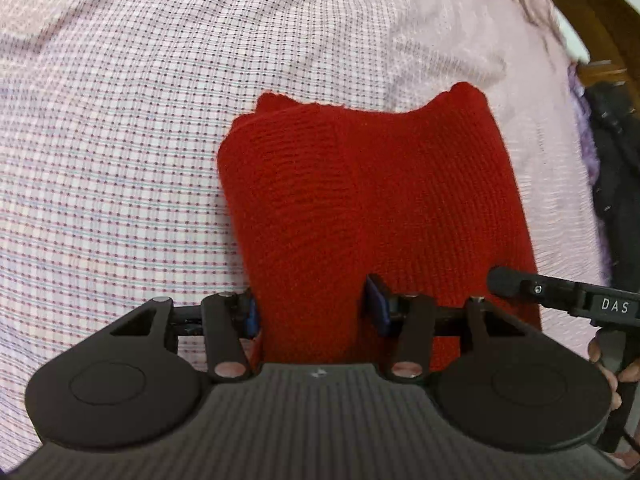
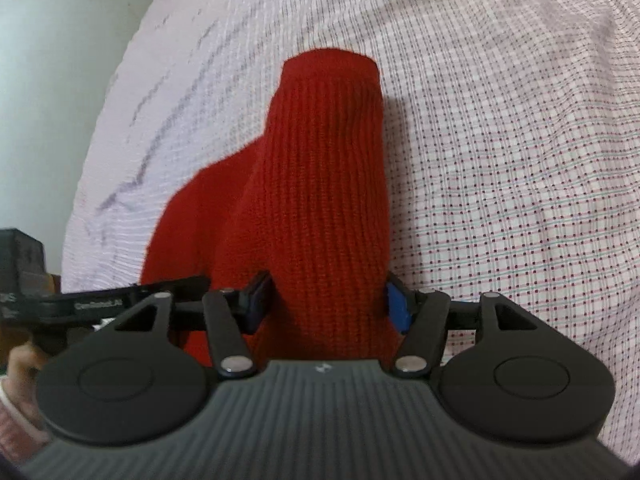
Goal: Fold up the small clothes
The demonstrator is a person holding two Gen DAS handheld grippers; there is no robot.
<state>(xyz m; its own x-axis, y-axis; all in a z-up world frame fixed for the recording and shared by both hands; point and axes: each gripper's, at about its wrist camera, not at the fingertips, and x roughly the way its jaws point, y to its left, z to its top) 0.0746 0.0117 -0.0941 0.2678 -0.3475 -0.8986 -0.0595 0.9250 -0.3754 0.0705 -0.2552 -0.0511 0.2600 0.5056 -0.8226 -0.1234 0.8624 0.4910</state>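
Left wrist view: both grippers angled down, jaws clamping red knit (image 1: 360, 200) w/ bedsheet (image 1: 120, 160) beneath.

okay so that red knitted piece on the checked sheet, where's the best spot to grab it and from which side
Judging by the wrist views, take the red knit at its near edge, coming steeply from above. That edge is bunched and thick, so the left gripper and right gripper can each straddle a fold there.
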